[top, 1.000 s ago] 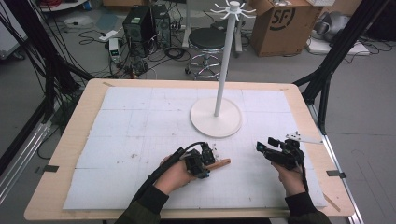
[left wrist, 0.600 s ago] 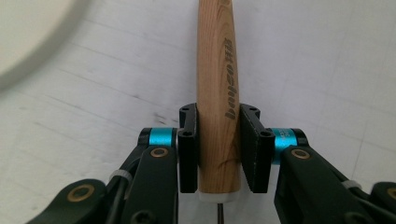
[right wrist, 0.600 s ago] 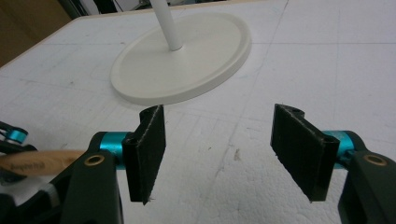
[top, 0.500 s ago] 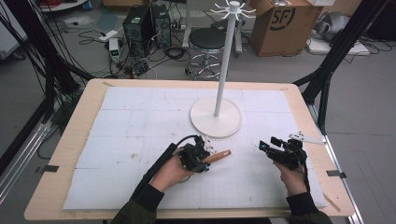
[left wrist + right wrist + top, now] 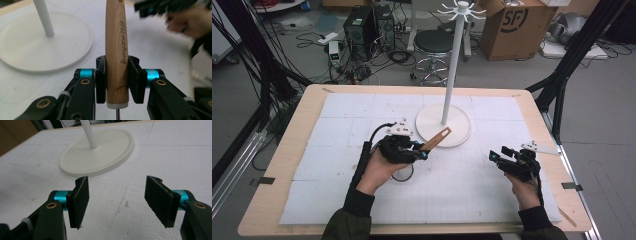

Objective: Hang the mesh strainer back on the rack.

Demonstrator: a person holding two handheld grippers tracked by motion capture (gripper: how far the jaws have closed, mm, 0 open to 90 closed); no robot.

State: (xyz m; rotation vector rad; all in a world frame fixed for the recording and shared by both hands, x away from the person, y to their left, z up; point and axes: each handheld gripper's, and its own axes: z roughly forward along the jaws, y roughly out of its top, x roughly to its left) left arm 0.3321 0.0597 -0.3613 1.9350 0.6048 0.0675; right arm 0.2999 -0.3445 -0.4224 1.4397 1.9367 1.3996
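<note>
White-padded table (image 5: 337, 165) w/ pole stand (image 5: 443, 125): left tool (image 5: 422, 152) clamped on wooden handle (image 5: 117, 50), lifted; right tool (image 5: 120, 202) jaws apart, nothing between.

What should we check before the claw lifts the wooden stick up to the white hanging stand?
1. Left claw shut on the wooden handle: ok.
2. Handle sits straight between the pads, not slanted: ok.
3. What hangs from the handle's lower end: cannot tell, it is hidden under the hand.
4. Handle's free end points toward the stand's round base: ok.
5. Right claw open with nothing in it, away from the stand pole: ok.
6. Hooks at the stand's top free: ok, nothing hangs there.
</note>
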